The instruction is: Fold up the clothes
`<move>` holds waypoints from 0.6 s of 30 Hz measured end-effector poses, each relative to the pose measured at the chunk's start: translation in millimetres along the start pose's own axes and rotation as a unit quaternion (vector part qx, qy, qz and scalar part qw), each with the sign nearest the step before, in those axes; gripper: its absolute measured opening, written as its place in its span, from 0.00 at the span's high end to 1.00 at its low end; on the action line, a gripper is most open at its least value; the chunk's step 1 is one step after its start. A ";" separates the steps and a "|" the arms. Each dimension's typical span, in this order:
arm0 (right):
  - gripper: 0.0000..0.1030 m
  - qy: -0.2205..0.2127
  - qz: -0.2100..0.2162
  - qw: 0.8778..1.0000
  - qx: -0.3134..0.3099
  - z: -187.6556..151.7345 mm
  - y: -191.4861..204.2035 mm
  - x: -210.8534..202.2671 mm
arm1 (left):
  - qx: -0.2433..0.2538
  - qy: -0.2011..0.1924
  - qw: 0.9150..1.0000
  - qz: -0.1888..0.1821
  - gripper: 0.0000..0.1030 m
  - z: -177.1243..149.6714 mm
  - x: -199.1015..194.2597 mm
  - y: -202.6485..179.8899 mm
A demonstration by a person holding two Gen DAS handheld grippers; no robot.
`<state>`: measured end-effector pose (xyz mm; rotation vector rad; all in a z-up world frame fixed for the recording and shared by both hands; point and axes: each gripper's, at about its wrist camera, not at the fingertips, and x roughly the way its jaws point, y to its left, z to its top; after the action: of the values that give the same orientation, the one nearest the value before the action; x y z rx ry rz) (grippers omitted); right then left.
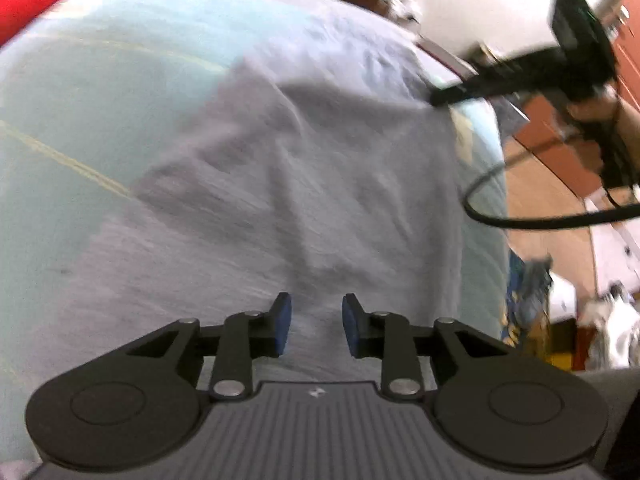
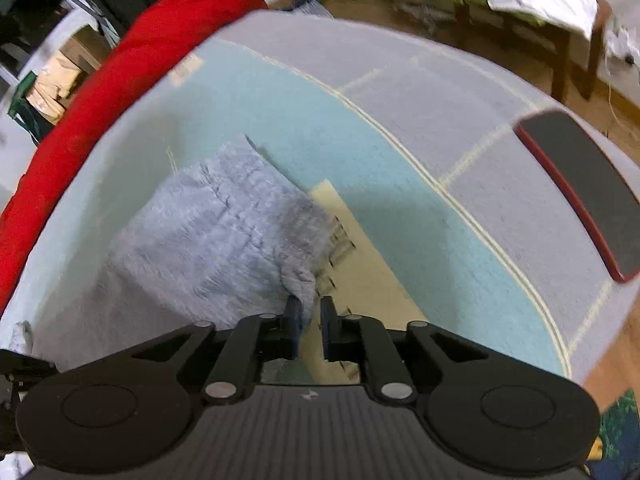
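Spread over a bed [image 2: 400,168] with a pale blue and grey cover edged in cream piping: a grey, soft-knit folded garment [image 2: 216,232], lying left of centre in the right wrist view and filling the middle of the left wrist view [image 1: 288,168]. Left gripper [image 1: 316,326] poised above the near part of the garment, jaws parted with a clear gap, nothing between the blue pads. Right gripper [image 2: 310,326] at the garment's near right corner, jaws narrowly apart, no cloth caught between them; corner of the fabric just beside the left pad, contact not clear through the blur. Under that corner, a cream sheet of paper [image 2: 360,264] with dark printed marks. On the far right of the bed, a dark flat phone with a red rim [image 2: 580,192]. Along the left edge, a long red blanket roll [image 2: 132,80]. In the left wrist view, far right, the other black gripper with a hand [image 1: 592,112] on it and a black cable [image 1: 520,222] looping below.
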<state>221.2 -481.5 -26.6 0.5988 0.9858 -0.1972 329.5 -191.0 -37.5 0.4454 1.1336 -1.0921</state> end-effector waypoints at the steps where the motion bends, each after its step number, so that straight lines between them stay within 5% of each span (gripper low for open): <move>1: 0.75 -0.006 -0.006 1.000 -0.008 2.8 4.8 -7.5 | -0.009 -0.015 1.000 0.006 0.71 1.2 -8.0 4.2; 5: 0.73 -0.066 -0.035 0.993 -0.090 13.0 42.8 -31.8 | -0.064 -0.069 0.995 0.034 0.61 3.7 -18.9 25.6; 10: 0.71 -0.024 0.034 0.978 -0.206 19.6 101.4 18.1 | -0.130 -0.064 0.988 0.061 0.62 -3.9 5.4 47.4; 14: 0.76 0.027 -0.018 0.963 -0.266 13.7 106.1 68.1 | -0.162 -0.043 0.983 0.067 0.60 -24.9 3.6 48.3; 18: 0.79 0.042 0.002 0.970 -0.240 24.4 87.4 63.1 | -0.194 -0.022 0.977 0.083 0.62 -40.6 -13.7 40.8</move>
<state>310.1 -416.4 -35.3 0.1659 1.0678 0.0746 344.5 -135.3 -51.0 0.2028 1.2141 -0.7083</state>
